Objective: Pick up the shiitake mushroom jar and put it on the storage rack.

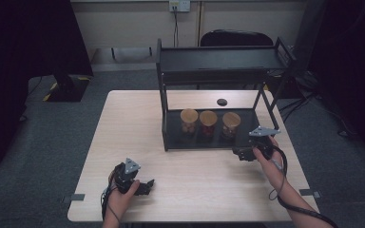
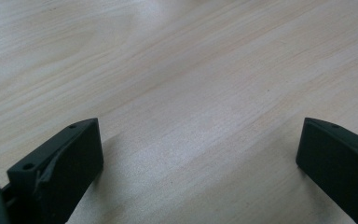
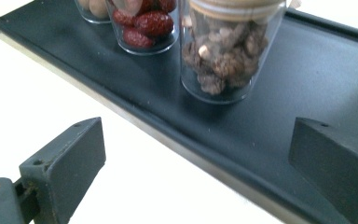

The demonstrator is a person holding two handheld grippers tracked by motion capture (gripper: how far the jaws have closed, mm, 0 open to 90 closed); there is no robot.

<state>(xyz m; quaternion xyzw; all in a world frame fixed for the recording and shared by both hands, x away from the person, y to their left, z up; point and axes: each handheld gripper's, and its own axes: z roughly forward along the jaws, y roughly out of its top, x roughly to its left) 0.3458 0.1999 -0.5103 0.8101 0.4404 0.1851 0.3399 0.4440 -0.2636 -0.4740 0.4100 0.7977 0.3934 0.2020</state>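
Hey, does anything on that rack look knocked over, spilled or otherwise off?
Nothing stands out. The three jars stand upright in a row on the rack's lower shelf, lids on, contents inside. A small dark object lies alone on the table behind the rack.

High view: fixed above the near table (image 1: 195, 190) edge, facing forward and down. Left gripper view: close over bare tabletop. Right gripper view: close, facing the rack (image 3: 279, 74) tray and jars (image 3: 223, 56), shared with high view.
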